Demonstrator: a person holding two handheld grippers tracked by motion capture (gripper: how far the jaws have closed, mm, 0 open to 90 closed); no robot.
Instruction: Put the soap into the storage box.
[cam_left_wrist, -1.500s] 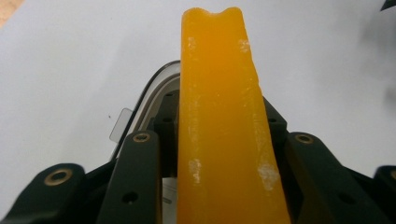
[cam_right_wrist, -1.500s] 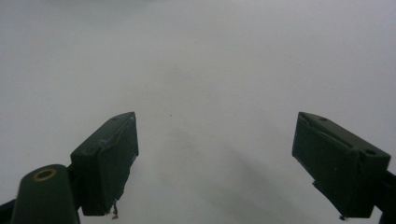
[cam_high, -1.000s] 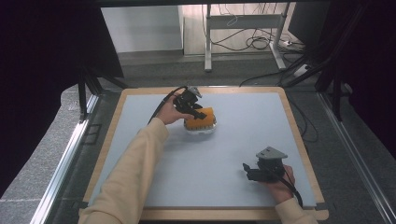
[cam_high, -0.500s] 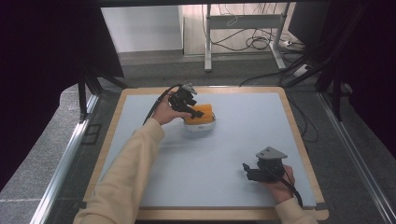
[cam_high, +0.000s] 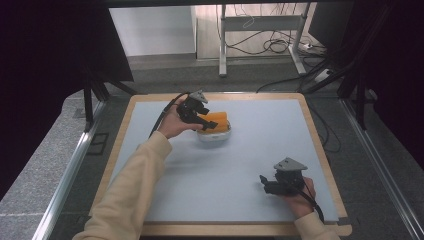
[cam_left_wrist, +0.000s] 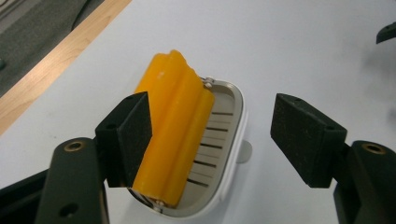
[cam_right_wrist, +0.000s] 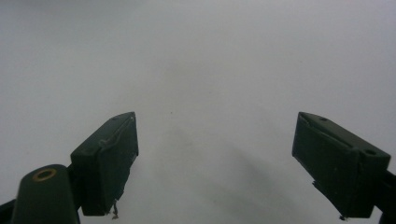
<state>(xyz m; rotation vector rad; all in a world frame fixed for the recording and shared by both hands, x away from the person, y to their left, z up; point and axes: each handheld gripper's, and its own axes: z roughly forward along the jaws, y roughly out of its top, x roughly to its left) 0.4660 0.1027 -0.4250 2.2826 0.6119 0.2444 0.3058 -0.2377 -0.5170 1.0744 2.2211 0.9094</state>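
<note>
Left gripper now lower over orange block, jaws apart.

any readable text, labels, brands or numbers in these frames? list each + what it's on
None readable.
Orange block: plain surface, no print.
White dish with the slotted metal insert: dark slots, no lettering.
Left gripper and right gripper: black jaws wide open, no markings that can be made out.
Table: blank pale surface with a wooden rim.
</note>
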